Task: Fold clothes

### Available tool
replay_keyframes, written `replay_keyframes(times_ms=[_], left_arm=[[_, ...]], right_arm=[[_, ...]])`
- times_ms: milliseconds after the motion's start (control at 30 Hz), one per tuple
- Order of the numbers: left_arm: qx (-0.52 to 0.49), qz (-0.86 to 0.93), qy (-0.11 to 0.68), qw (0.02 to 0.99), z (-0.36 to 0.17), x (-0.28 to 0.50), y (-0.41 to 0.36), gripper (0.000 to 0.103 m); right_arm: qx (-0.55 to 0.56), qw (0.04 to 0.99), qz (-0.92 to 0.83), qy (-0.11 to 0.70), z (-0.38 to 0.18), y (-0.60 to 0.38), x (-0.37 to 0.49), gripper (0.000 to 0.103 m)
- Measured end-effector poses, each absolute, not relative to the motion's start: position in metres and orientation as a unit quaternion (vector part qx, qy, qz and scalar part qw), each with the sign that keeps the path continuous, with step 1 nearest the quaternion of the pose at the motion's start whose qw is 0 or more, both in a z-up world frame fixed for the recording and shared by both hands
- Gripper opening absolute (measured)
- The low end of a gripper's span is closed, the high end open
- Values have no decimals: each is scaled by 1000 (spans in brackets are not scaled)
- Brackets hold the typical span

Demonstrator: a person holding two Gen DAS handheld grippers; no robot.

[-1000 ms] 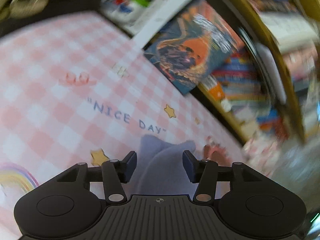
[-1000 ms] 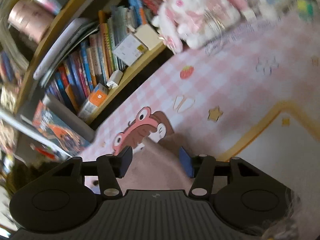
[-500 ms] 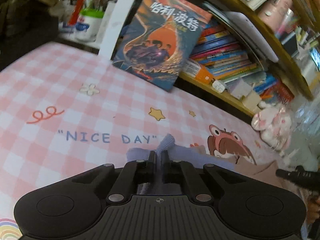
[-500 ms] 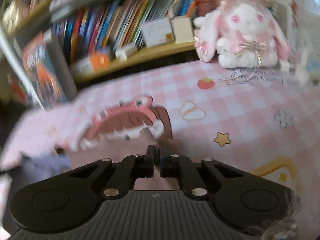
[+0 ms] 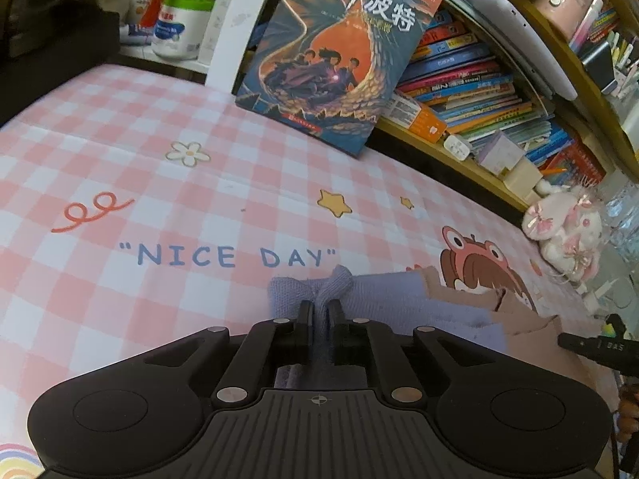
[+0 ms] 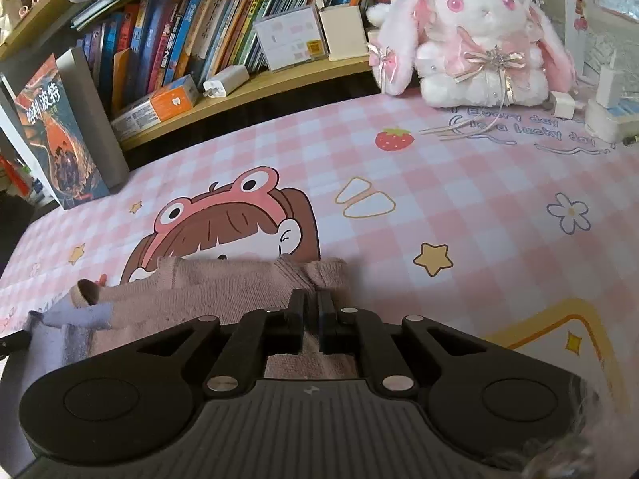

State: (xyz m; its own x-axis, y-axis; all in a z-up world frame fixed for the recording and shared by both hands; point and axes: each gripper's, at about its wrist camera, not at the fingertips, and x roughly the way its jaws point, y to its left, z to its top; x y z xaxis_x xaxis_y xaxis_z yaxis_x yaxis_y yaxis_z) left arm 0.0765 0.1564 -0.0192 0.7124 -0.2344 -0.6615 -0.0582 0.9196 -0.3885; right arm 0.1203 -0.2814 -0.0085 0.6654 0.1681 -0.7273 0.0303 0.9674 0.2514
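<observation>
A small knitted garment lies on the pink checked mat [image 5: 120, 139]. Its lavender part [image 5: 383, 291] is in the left wrist view and its dusty pink part [image 6: 223, 283] is in the right wrist view. My left gripper [image 5: 320, 311] is shut on a bunched lavender edge. My right gripper [image 6: 312, 305] is shut on the dusty pink edge at its right corner. The dusty pink part also shows at the right of the left wrist view [image 5: 523, 331], and the lavender part at the left of the right wrist view [image 6: 76, 315]. Most of the cloth is hidden under the grippers.
A bookshelf [image 5: 471, 92] runs along the mat's far edge, with a large book [image 5: 339, 52] leaning on it. A white and pink plush rabbit [image 6: 475, 36] sits at the far right. White chargers [image 6: 603, 99] lie beside it. Cups with pens [image 5: 175, 28] stand far left.
Both grippers went from open around the garment's edges to shut on them. The views then steadied and levelled, with the pinched cloth drawn taut between the two grippers.
</observation>
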Motion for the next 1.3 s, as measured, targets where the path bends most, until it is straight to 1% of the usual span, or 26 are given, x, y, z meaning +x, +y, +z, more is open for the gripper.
replay_keyframes(times_ms=[33, 67, 100, 133, 333, 367, 433, 500, 600, 667, 733, 833, 867, 900, 933, 967, 1167, 1300], left_arm=[[-192, -45, 373, 907, -16, 75, 155, 11], [-187, -43, 368, 910, -12, 72, 155, 11], [-182, -41, 363, 913, -8, 69, 155, 11], [-178, -39, 358, 916, -4, 66, 156, 11], [-169, -25, 338, 925, 14, 39, 151, 12], [-168, -22, 336, 926, 16, 34, 148, 13], [-169, -13, 331, 928, 19, 24, 143, 16], [-173, -3, 325, 930, 22, 14, 136, 18], [-180, 14, 317, 931, 24, -2, 126, 27], [-184, 27, 318, 930, 23, -12, 117, 35], [-188, 34, 322, 927, 21, -21, 108, 36], [-189, 41, 328, 925, 20, -33, 92, 37], [-190, 44, 330, 924, 20, -37, 86, 46], [-191, 48, 331, 923, 20, -40, 81, 53], [-192, 53, 331, 923, 19, -44, 76, 64], [-192, 58, 330, 922, 19, -47, 71, 67], [-202, 84, 339, 915, 12, -68, 44, 77], [-207, 99, 347, 909, 8, -83, 27, 79]], right_arm=[[120, 906, 36, 405, -6, -281, 118, 13], [113, 908, 34, 401, -2, -279, 115, 22], [107, 911, 32, 397, 2, -277, 111, 35], [97, 915, 30, 391, 7, -275, 107, 40], [67, 924, 34, 374, 22, -272, 80, 57], [65, 925, 37, 373, 24, -272, 76, 62], [63, 926, 42, 370, 26, -273, 68, 66], [61, 926, 45, 369, 28, -274, 61, 74], [58, 924, 53, 375, 27, -277, 53, 78], [49, 922, 62, 380, 25, -276, 49, 78], [39, 919, 73, 385, 23, -277, 43, 79], [29, 917, 86, 388, 21, -280, 33, 83], [27, 916, 90, 389, 20, -281, 30, 84], [24, 915, 94, 391, 19, -283, 27, 86], [22, 914, 97, 393, 18, -285, 24, 87], [19, 913, 100, 394, 18, -286, 22, 88], [4, 906, 132, 402, 13, -298, 9, 88], [-6, 901, 157, 405, 11, -303, -1, 88]])
